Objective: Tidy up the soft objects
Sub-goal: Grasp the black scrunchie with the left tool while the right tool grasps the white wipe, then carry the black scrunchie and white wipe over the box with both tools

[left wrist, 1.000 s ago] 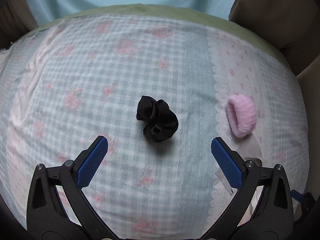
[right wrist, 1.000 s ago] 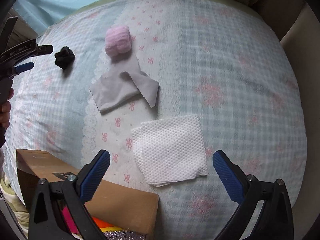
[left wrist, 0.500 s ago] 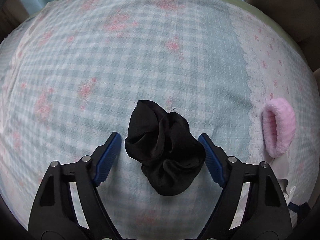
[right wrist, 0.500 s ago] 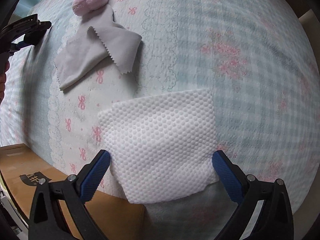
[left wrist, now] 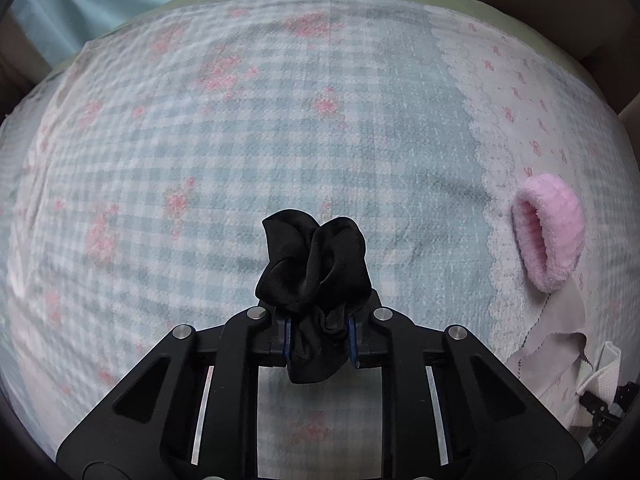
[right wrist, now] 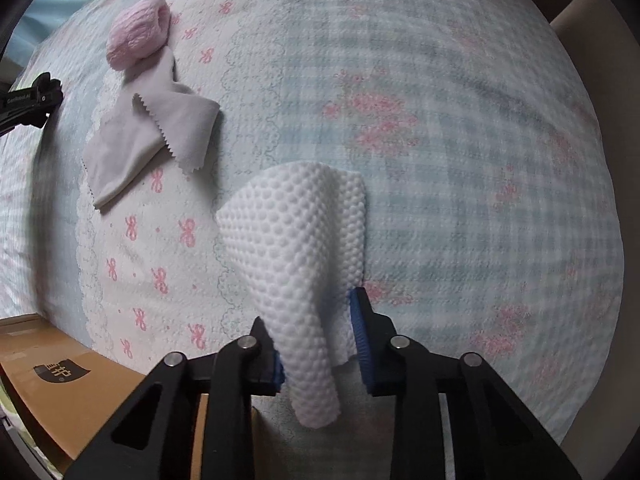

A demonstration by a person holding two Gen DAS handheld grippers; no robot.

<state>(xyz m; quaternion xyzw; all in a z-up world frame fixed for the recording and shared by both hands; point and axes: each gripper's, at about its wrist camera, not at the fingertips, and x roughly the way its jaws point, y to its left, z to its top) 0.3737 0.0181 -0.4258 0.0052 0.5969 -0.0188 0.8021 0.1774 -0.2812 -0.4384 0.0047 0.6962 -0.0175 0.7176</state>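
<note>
Black scrunchie (left wrist: 314, 268) sits pinched in my left tongs (left wrist: 317, 336) over the checked bedspread (left wrist: 240, 140). My right tongs (right wrist: 320, 346) clamp the dimpled white cloth (right wrist: 304, 248), its far edge draped on the bed. Pink scrunchie (right wrist: 138, 38) and grey cloth (right wrist: 144, 136) lie touching near the lace seam; a cardboard box (right wrist: 60, 380) borders the near-left edge.

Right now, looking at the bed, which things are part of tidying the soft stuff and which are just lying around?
Part of the job:
black scrunchie, clamped in the left gripper
white dimpled cloth, pinched in the right gripper
pink fuzzy band
grey cloth

Just there:
patterned bedspread
cardboard box, at the bed's edge
</note>
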